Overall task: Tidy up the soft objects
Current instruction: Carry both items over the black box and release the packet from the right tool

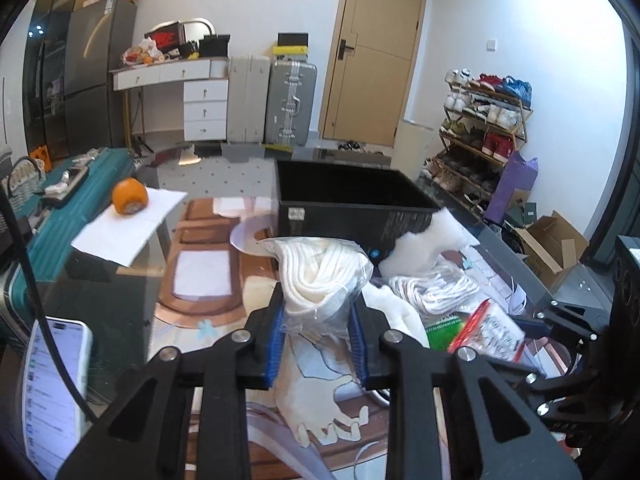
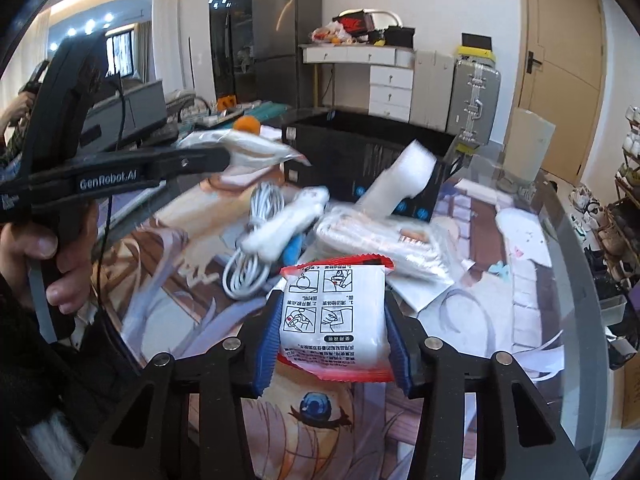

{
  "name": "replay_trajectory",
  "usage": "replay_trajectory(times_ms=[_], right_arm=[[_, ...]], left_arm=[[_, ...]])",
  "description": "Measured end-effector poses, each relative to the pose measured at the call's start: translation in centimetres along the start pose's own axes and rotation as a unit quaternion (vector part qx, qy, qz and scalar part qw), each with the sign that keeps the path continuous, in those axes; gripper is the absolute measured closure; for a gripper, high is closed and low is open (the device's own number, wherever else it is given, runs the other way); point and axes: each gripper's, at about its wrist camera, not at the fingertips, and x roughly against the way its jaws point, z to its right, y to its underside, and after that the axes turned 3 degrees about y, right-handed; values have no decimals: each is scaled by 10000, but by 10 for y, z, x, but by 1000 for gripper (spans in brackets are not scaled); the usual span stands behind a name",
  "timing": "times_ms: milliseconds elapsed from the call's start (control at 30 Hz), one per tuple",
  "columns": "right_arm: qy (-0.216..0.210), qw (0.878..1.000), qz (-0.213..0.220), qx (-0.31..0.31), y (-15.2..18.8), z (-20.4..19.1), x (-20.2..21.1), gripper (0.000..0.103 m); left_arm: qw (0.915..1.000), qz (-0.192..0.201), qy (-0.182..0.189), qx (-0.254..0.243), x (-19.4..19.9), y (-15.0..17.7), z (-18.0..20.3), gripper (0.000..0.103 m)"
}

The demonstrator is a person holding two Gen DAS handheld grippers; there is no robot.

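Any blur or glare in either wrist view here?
Left wrist: mostly sharp; the red packet at right smears, glare on the glass table. Right wrist: the foam and cable pile are motion-blurred, while the packet in its claw stays crisp.

My left gripper (image 1: 318, 322) is gripping the bagged rope bundle (image 1: 320, 276); the box (image 1: 352, 204) is sitting behind it at twelve o'clock, the foam piece (image 1: 428, 240) leaning against it at two, the phone (image 1: 52, 396) lying at eight.
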Motion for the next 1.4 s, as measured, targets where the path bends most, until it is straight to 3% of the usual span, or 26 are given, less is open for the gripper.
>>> replay_trajectory(times_ms=[333, 633, 1400], right_arm=[[115, 9983, 478, -311, -37, 8, 21, 56], [241, 9965, 700, -389, -83, 13, 15, 56], [319, 9978, 497, -287, -161, 61, -59, 56]], left_arm=[[9989, 468, -78, -34, 25, -18, -8, 77], [9973, 720, -124, -56, 25, -44, -15, 77], [9985, 506, 40, -219, -45, -94, 0, 77]])
